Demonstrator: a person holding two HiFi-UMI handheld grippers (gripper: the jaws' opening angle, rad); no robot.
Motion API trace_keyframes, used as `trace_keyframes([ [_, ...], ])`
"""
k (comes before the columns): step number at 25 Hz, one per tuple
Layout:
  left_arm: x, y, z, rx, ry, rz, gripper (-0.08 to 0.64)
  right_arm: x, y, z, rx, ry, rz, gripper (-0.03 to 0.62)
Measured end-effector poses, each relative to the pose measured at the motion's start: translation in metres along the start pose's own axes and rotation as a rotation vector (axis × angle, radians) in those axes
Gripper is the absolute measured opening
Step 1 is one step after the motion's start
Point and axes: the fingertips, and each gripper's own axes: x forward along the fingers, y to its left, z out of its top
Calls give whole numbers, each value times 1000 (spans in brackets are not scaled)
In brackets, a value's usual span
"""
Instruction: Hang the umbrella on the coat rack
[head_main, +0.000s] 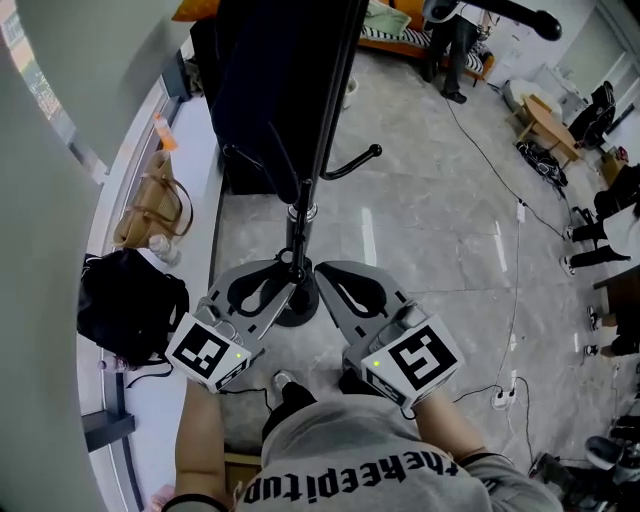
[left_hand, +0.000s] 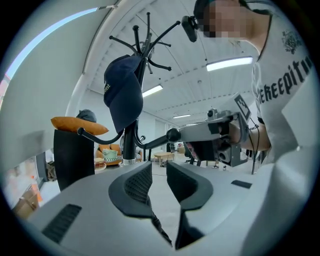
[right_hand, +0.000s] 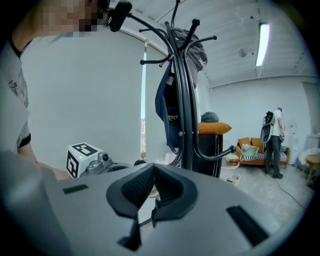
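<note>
The left gripper (left_hand: 159, 165) points about level at the coat rack (head_main: 299, 235), its jaws standing partly apart with nothing between them. The rack's pole rises just beyond the left jaw tip, and the ball end of a lower hook (left_hand: 172, 134) shows above the gap. From the head view I cannot tell whether that gripper touches the pole. The right gripper (right_hand: 154, 166) sits just beside it on the pole's other side, tilted slightly down. Its jaws are drawn together so the tips meet, and they hold nothing that I can make out. Where the umbrella is I cannot tell from these views — neither gripper visibly has hold of it. A navy cap (left_hand: 122, 95) hangs from the rack's upper hooks. Behind the pole stands a black chair (left_hand: 74, 160) with an orange cushion (left_hand: 79, 125) on top. Each gripper's marker cube (head_main: 210, 350) lies close to the person's body, with bare forearms behind. On the pale ledge (head_main: 190, 150) to the left rest a black bag (head_main: 130, 305) and a tan handbag (head_main: 150, 205) — both well apart from the rack's round base (head_main: 292, 312) on the grey floor (head_main: 440, 250).
</note>
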Motion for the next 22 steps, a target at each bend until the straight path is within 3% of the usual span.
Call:
trace_keyframes([
  [9,-17,-2,14,5,-4,175,29,0,14,5,-3,-15,124,12],
  [22,-58,-13,36,-59,-38,455,15,1,36,3,-2,-24,304,12],
])
